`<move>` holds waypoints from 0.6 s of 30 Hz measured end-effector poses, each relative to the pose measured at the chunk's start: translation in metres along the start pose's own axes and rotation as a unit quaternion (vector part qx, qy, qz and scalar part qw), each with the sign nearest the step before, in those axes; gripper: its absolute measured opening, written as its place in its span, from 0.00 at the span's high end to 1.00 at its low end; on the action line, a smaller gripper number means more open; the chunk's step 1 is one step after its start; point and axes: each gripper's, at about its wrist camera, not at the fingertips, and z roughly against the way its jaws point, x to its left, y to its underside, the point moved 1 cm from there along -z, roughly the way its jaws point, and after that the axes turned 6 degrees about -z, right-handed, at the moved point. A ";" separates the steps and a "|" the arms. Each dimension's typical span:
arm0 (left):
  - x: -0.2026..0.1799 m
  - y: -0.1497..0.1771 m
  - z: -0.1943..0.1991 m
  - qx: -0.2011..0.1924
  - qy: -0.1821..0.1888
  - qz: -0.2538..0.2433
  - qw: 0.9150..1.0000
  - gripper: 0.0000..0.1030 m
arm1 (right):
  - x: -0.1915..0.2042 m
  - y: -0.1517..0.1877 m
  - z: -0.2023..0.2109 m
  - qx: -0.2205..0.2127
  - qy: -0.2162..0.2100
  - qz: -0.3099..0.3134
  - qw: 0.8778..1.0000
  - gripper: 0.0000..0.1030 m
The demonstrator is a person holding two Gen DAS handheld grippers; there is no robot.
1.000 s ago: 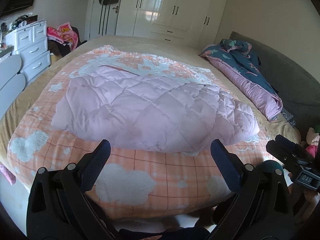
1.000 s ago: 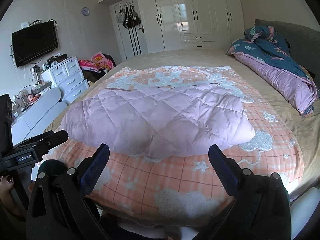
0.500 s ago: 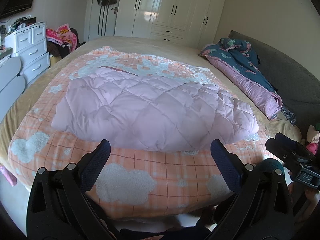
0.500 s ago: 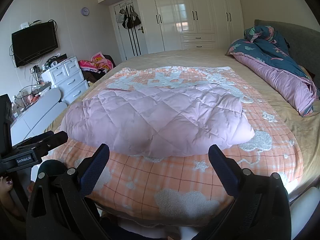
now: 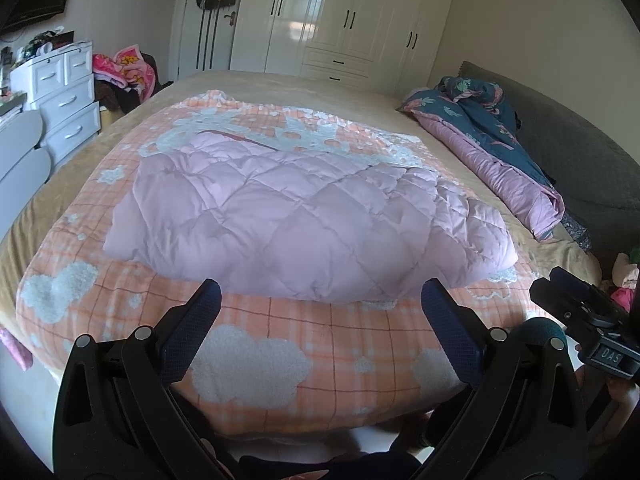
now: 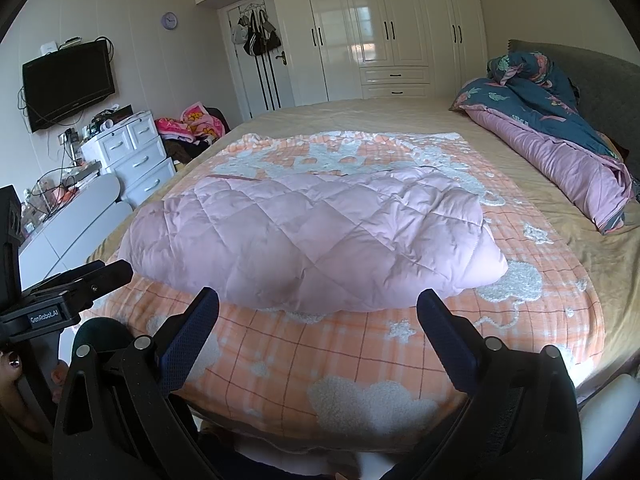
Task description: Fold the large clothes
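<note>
A pale pink quilted garment (image 5: 304, 216) (image 6: 312, 236) lies folded into a puffy rectangle on an orange checked blanket (image 5: 280, 340) (image 6: 320, 352) on the bed. My left gripper (image 5: 320, 300) hangs open over the bed's near edge, short of the garment, with nothing between its fingers. My right gripper (image 6: 318, 304) is open too, just as far back and empty. In the right wrist view the left gripper's body (image 6: 60, 304) shows at the left edge; in the left wrist view the right gripper's body (image 5: 588, 332) shows at the right.
A rolled blue and pink duvet (image 5: 500, 148) (image 6: 560, 136) lies along the grey headboard side. White drawers (image 6: 132, 152) and a heap of pink clothes (image 6: 192, 124) stand left of the bed. White wardrobes (image 6: 380, 32) fill the far wall.
Both grippers have drifted a little; the view of the bed shifts slightly. The garment lies as it did and both grippers stay open.
</note>
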 end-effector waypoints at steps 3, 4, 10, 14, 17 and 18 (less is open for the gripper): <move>0.000 0.000 0.000 0.001 -0.001 0.001 1.000 0.09 | 0.000 0.000 0.000 0.000 0.000 0.000 1.000 0.04; -0.001 0.000 0.000 0.000 -0.002 0.001 1.000 0.09 | 0.000 0.000 0.000 0.000 0.000 0.000 1.000 0.04; 0.000 0.000 0.000 0.000 -0.002 0.000 1.000 0.09 | 0.000 0.000 0.000 0.000 0.000 0.000 1.000 0.04; 0.000 0.000 0.000 0.002 -0.002 0.001 1.000 0.09 | 0.000 0.000 -0.001 0.002 0.000 0.000 1.000 0.04; 0.003 0.000 0.001 0.002 -0.001 0.003 1.000 0.09 | 0.000 0.001 -0.001 0.002 0.000 0.001 1.000 0.04; 0.003 0.000 0.001 0.002 -0.002 0.004 1.000 0.09 | 0.001 0.001 -0.001 0.002 0.000 0.001 1.000 0.04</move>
